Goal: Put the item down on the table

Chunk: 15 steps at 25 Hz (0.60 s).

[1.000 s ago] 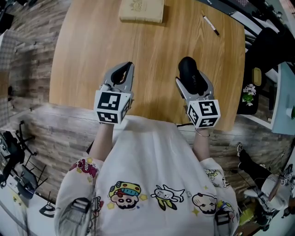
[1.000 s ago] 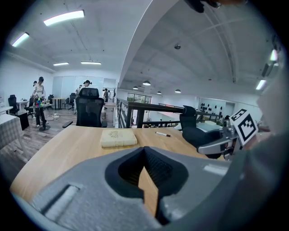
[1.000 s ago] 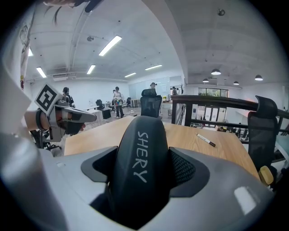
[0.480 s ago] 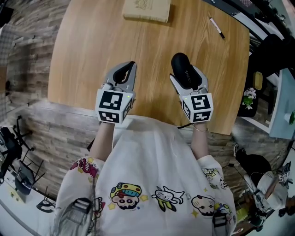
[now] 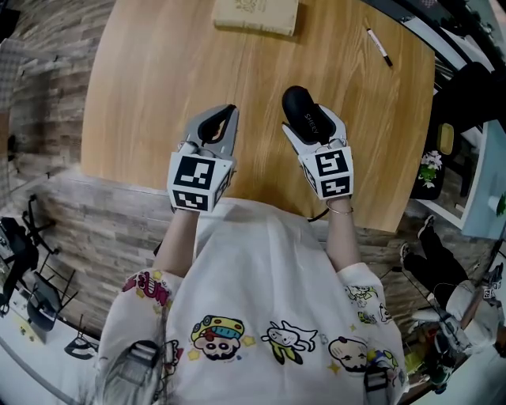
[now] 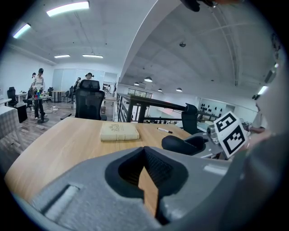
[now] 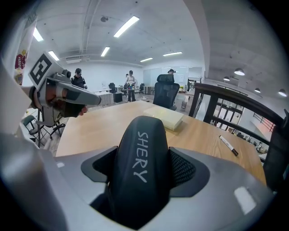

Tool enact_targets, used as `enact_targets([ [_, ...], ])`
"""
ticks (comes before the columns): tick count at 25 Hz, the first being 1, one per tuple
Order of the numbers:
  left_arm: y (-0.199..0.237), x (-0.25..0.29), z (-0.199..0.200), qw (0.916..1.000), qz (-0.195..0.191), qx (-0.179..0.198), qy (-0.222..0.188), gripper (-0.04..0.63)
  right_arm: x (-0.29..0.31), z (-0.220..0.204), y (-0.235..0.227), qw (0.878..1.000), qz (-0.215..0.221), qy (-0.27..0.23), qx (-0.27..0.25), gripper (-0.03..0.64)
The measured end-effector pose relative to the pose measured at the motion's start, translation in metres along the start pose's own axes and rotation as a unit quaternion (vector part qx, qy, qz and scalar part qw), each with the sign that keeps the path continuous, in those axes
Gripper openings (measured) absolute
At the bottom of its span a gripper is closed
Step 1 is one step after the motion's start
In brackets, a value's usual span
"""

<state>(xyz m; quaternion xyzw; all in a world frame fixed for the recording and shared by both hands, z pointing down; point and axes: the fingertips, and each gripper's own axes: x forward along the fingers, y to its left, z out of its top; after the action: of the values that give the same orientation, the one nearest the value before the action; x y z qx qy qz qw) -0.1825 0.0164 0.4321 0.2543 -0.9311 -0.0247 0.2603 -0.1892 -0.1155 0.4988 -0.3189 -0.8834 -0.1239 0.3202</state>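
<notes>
A black oblong case [image 5: 300, 104] with white lettering [image 7: 141, 164] sits between the jaws of my right gripper [image 5: 313, 125], which is shut on it. The case points forward over the wooden table [image 5: 150, 79], just above the near half. The left gripper view shows the same case [image 6: 180, 144] to the right. My left gripper [image 5: 226, 117] hovers beside it on the left. Its jaws are shut with nothing between them; only a thin slit of table shows through [image 6: 145, 180].
A tan book [image 5: 257, 14] lies at the table's far edge, and a pen [image 5: 379, 47] lies at the far right. Office chairs, desks and people stand beyond the table [image 6: 90, 101]. The table's near edge is just under my hands.
My right gripper has carried the case leftward and forward, lower over the table, and has rolled a little. The left gripper has hardly shifted.
</notes>
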Motion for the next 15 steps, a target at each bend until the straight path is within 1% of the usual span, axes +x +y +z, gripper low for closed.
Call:
enact_targets([
  [9, -0.003, 0.012, -0.010, 0.9997, -0.018, 0.002, 0.017, 0.002, 0.029, -0.027, 0.007, 0.999, 0.015, 0.042, -0.005, 0.362],
  [15, -0.004, 0.018, -0.011, 0.9994, -0.027, 0.005, 0.021, 0.002, 0.043, -0.043, 0.012, 0.998, 0.023, 0.058, -0.007, 0.362],
])
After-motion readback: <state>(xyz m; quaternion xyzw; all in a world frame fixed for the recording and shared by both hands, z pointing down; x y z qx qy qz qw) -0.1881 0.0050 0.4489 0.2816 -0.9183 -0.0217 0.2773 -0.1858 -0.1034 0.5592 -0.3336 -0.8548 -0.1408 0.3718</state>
